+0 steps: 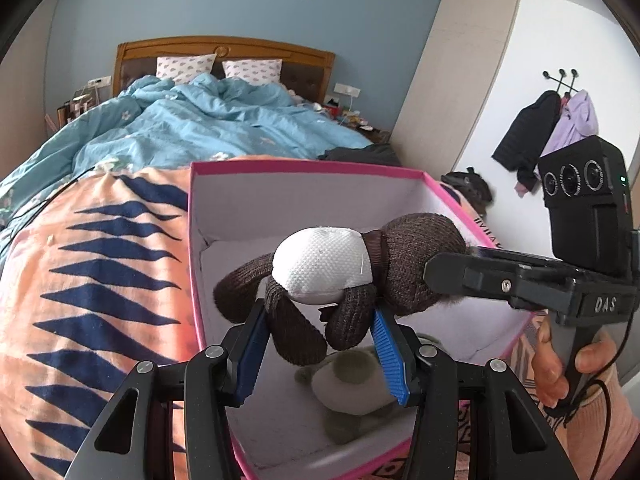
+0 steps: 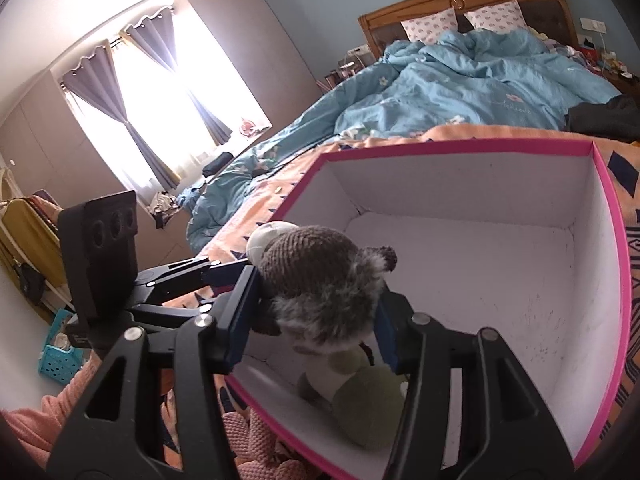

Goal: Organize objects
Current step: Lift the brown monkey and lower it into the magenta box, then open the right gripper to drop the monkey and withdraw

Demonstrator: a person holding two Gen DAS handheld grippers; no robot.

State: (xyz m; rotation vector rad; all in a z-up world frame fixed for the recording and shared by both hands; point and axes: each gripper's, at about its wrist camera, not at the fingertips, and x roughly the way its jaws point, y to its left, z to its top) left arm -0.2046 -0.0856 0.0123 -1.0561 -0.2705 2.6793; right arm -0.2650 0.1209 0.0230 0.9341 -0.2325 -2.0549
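A brown knitted plush toy (image 1: 320,264) with a white belly hangs over an open white box with a pink rim (image 1: 304,168). My left gripper (image 1: 320,332) is shut on the toy's legs, its blue pads on either side of them. From the right, my right gripper (image 1: 440,272) grips the toy's head. In the right wrist view the furry head (image 2: 316,276) sits pressed between the right gripper's (image 2: 316,312) pads, with the left gripper (image 2: 224,272) reaching in from the left. A greenish-grey plush (image 2: 368,404) lies in the box's near corner.
The box (image 2: 440,146) rests on an orange blanket with navy shapes (image 1: 80,280) at the foot of a bed with a blue duvet (image 1: 200,120). A hand (image 1: 552,364) holds the right gripper's handle. Coats (image 1: 540,132) hang on the right wall. A blue basket (image 2: 60,356) stands on the floor.
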